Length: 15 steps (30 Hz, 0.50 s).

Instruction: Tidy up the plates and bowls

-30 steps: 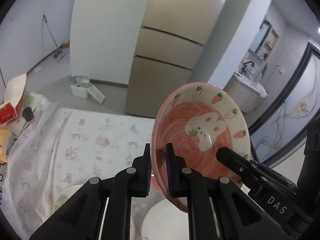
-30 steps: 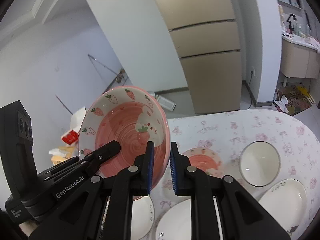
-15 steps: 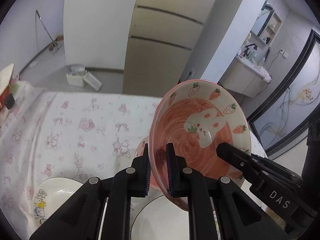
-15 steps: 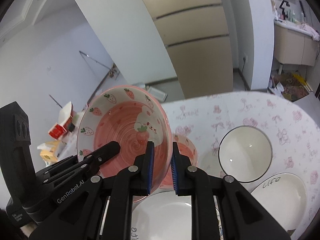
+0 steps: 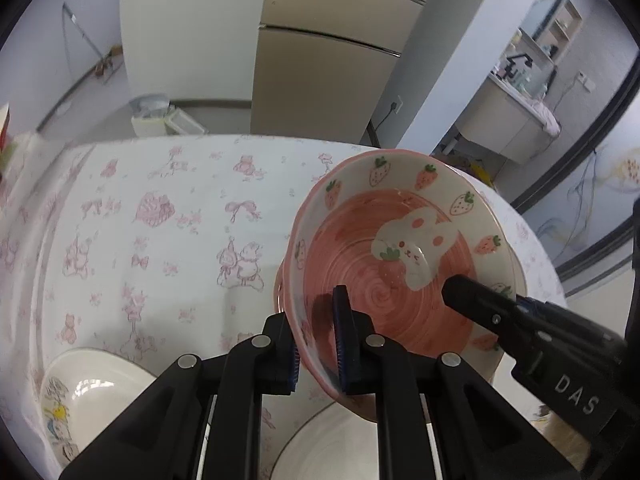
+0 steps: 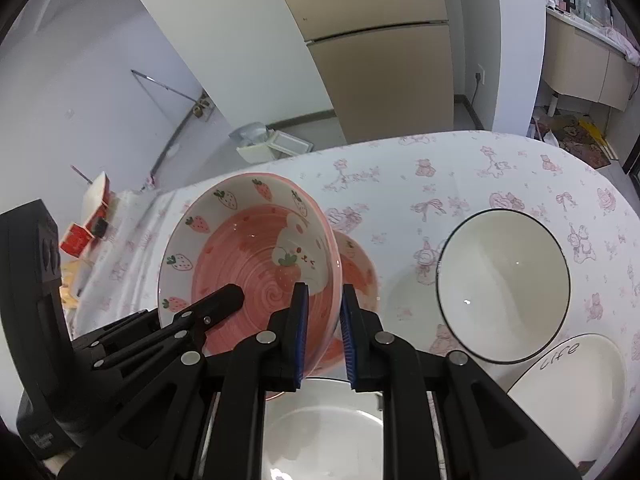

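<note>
Now two tools, left tool (image 5: 320,344) and right tool (image 6: 324,332), each grasping one strawberry bowl (image 6: 248,264).

Glossy glazed ceramic pink bowl (image 5: 400,264); matt black plastic left claw (image 5: 318,350); soft printed cloth covers the worktop (image 5: 160,216).

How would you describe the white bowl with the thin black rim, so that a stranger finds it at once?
Start at the table with the pink-printed cloth. To the right of the pink strawberry bowl held in the grippers stands the white bowl. It alone is plain white inside with a thin black rim; the plate nearer the camera bears the word "life".
</note>
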Each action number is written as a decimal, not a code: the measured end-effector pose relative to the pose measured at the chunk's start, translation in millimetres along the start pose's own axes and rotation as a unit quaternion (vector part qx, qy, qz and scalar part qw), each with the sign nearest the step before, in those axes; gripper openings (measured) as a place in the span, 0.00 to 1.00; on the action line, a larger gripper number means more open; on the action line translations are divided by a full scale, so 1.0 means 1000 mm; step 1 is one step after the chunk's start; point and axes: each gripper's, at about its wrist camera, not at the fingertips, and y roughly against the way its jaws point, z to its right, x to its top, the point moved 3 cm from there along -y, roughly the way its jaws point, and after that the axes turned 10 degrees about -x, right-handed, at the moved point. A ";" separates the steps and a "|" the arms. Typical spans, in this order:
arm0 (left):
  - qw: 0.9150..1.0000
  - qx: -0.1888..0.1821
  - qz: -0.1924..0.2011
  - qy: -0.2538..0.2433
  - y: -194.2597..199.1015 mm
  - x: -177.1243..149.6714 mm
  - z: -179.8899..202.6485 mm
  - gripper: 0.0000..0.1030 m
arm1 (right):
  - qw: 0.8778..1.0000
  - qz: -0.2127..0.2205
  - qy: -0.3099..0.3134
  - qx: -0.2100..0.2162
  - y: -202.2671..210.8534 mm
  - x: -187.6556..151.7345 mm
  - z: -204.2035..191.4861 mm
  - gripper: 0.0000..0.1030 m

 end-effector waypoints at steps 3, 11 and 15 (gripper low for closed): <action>1.000 0.008 -0.001 -0.013 -0.005 -0.002 0.003 0.13 | 1.000 -0.007 -0.003 0.003 -0.006 0.001 0.005 0.15; 0.999 0.023 0.003 -0.030 -0.008 0.002 -0.005 0.13 | 1.000 -0.005 0.005 -0.013 -0.014 -0.002 -0.004 0.15; 0.999 0.030 0.006 -0.041 -0.007 0.001 -0.003 0.14 | 1.000 0.004 0.011 -0.024 -0.011 -0.003 -0.007 0.15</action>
